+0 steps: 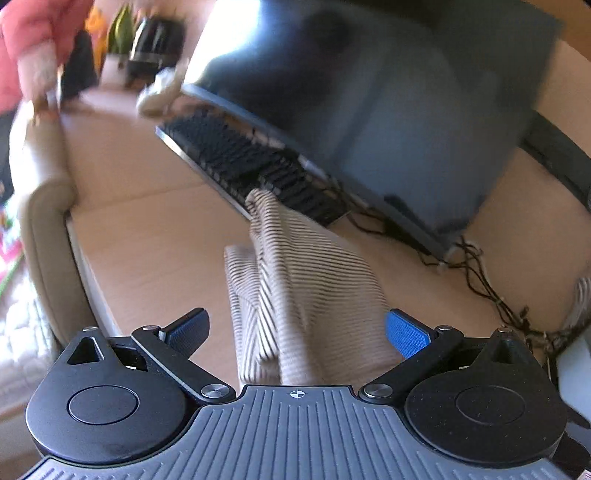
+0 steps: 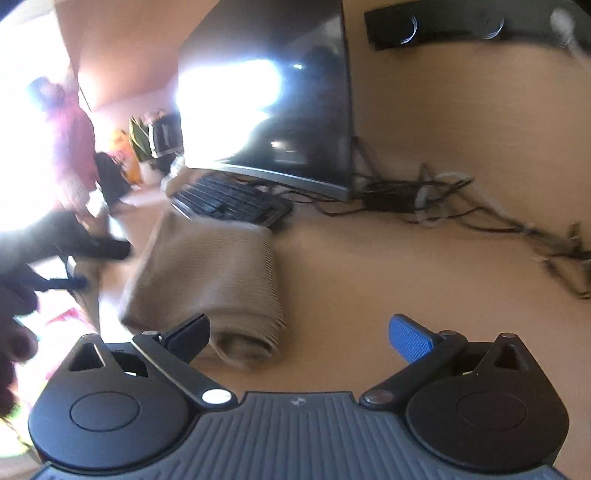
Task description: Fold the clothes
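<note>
A beige striped garment lies folded on the wooden desk, its far end resting against a keyboard. My left gripper is open just above the garment's near end, the cloth showing between the spread blue pads without being pinched. In the right wrist view the same folded garment lies as a thick bundle ahead and to the left. My right gripper is open over bare desk, its left finger overlapping the bundle's near edge.
A black keyboard and a dark monitor stand behind the garment. Tangled cables run along the desk to the right, and a black speaker bar sits at the back. A person in pink is at far left beyond the desk edge.
</note>
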The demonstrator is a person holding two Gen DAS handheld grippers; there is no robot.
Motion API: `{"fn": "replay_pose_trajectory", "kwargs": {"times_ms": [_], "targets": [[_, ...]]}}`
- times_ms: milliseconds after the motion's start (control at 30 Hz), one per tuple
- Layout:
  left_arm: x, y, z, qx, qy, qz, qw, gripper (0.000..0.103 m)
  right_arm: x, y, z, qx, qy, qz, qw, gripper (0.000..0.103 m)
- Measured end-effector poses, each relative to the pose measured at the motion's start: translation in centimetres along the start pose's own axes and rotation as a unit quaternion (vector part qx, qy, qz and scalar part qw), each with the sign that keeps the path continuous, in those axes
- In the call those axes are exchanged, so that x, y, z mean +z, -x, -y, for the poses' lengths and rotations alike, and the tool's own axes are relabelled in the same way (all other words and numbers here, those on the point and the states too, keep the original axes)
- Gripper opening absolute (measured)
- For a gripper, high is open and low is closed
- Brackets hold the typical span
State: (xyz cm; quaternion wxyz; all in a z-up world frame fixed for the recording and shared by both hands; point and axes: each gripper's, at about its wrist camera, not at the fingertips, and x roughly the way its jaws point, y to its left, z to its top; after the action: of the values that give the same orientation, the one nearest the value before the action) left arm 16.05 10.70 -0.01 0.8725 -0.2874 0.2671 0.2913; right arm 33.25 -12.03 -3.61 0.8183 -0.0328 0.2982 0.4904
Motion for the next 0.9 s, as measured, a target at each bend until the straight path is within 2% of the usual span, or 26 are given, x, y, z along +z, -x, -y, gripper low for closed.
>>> {"fn": "replay_pose_trajectory", "kwargs": {"times_ms": [67,133,167,233,267,367,467,533,633,700,767,800,833,900], "targets": [[0.9,-2.5,-0.6,-0.021,-0.012,-0.038,0.999,0.103,1.2,-3.1,-0.3,0.018,-0.012,-0.028,0.999,0.103],[1.4,-4.7,-1.2,-0.021,-0.024,-0.061,0.9977,0.102,2.1,-5.7,-0.8,0.031,-0.021,-0.051,0.998,0.103],[1.5,-5.6,-1.5,-0.021,-0.026,-0.07,0.997,0.1,2.5,-7.1,-1.0,0.04,-0.029,-0.06,0.997,0.103],[1.3,-7.1,-2.4,-0.024,-0.024,-0.091,0.9953,0.089,3.1,-9.6,-1.1,0.057,-0.053,-0.078,0.994,0.103],[1.2,-7.5,-3.0,-0.031,-0.019,-0.1,0.9943,0.089,3.3,-10.7,-1.1,0.059,-0.065,-0.084,0.993,0.103],[1.1,-8.4,-4.5,-0.059,-0.011,-0.119,0.9911,0.088,3.7,-13.4,-1.1,0.067,-0.099,-0.098,0.988,0.103],[1.6,-8.7,-4.9,-0.086,-0.041,-0.126,0.9875,0.086,3.6,-15.8,-1.0,0.068,-0.118,-0.121,0.983,0.103],[2.0,-9.0,-5.3,-0.105,-0.051,-0.133,0.9842,0.083,3.6,-16.3,-0.8,0.081,-0.125,-0.116,0.982,0.103],[2.0,-9.2,-5.7,-0.129,-0.065,-0.136,0.9802,0.083,3.9,-16.7,-0.7,0.098,-0.127,-0.131,0.978,0.103],[1.9,-9.2,-5.9,-0.144,-0.075,-0.137,0.9773,0.081,4.0,-17.3,-0.9,0.145,-0.137,-0.158,0.967,0.103],[2.0,-9.4,-6.1,-0.159,-0.085,-0.136,0.9741,0.08,4.5,-17.6,-1.2,0.142,-0.159,-0.177,0.961,0.103],[2.0,-9.6,-6.2,-0.167,-0.088,-0.134,0.9729,0.079,4.8,-17.3,-1.4,0.14,-0.162,-0.175,0.961,0.101],[2.2,-9.7,-6.4,-0.175,-0.087,-0.131,0.972,0.079,5.4,-16.6,-1.7,0.142,-0.159,-0.16,0.964,0.097],[2.5,-10.2,-6.5,-0.189,-0.083,-0.126,0.9703,0.078,6.9,-14.9,-2.6,0.156,-0.131,-0.127,0.971,0.095]]}}
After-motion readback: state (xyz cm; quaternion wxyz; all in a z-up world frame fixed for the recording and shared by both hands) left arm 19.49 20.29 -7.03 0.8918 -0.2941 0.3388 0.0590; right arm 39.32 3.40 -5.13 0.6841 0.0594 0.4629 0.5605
